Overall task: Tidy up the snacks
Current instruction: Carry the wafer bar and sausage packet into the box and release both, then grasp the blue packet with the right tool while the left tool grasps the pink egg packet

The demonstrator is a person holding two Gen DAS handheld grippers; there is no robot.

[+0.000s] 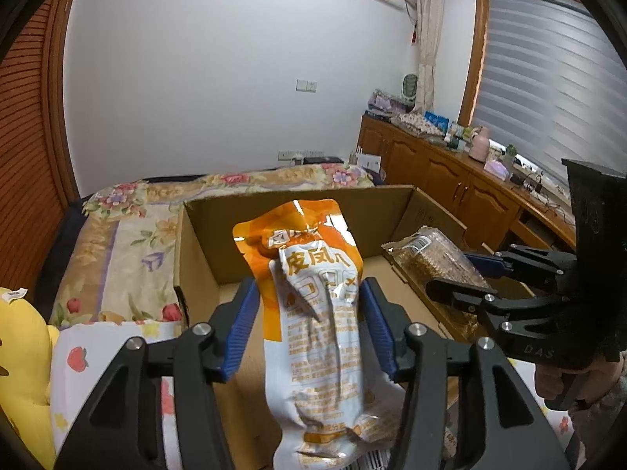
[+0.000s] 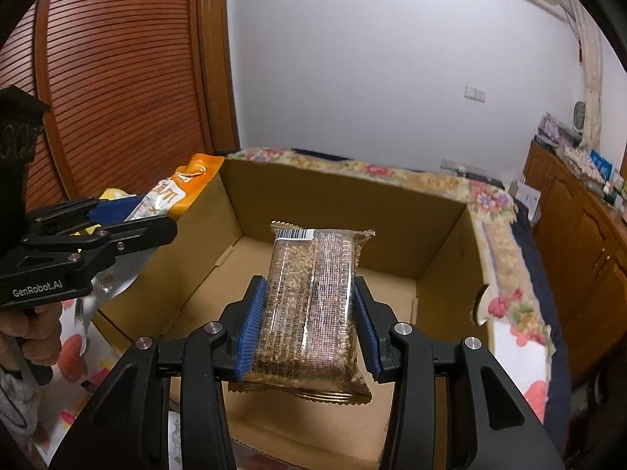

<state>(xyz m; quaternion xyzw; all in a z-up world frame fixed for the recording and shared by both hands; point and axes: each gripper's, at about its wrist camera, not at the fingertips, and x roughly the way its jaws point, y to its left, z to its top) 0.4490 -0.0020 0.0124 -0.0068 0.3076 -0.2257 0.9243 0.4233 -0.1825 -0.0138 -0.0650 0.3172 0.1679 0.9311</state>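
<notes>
1. Left tool (image 1: 309, 313): squeezed onto the orange snack bag (image 1: 313, 313), blue pads (image 1: 245, 329) pressed on both long sides near the middle.
2. Orange snack bag: up in the air, top end pointed at the cardboard box (image 1: 203, 250), just over the near left side of it.
3. Probably light and soft. Crinkled where pinched, so likely to bend and flop. Shiny wrapper, so maybe slippery.
4. Best held around the fat middle, not the thin flat ends, which could fold and slide out.
5. Right tool (image 2: 309, 325): squeezed onto the clear grain snack pack (image 2: 313, 305), one blue pad on each long side.
6. Grain snack pack: up in the air too, over the inside of the box, bar code end pointed away.
7. Looks like a stiff block, flat and firm, so easier to hold straight. Could crumble if squeezed too hard. Gentle pinch on the long sides looks right.
8. Box: open on top, sitting on the flowery bed (image 1: 129, 246). Brown floor of the box bare where visible in the right wrist view.
9. Both snacks not put down yet. Job probably near the start, with room for each snack side by side.
10. Next step, as a guess: lower each snack to the box floor, then let go. Careful not to bump the two tools together, since close to each other.
</notes>
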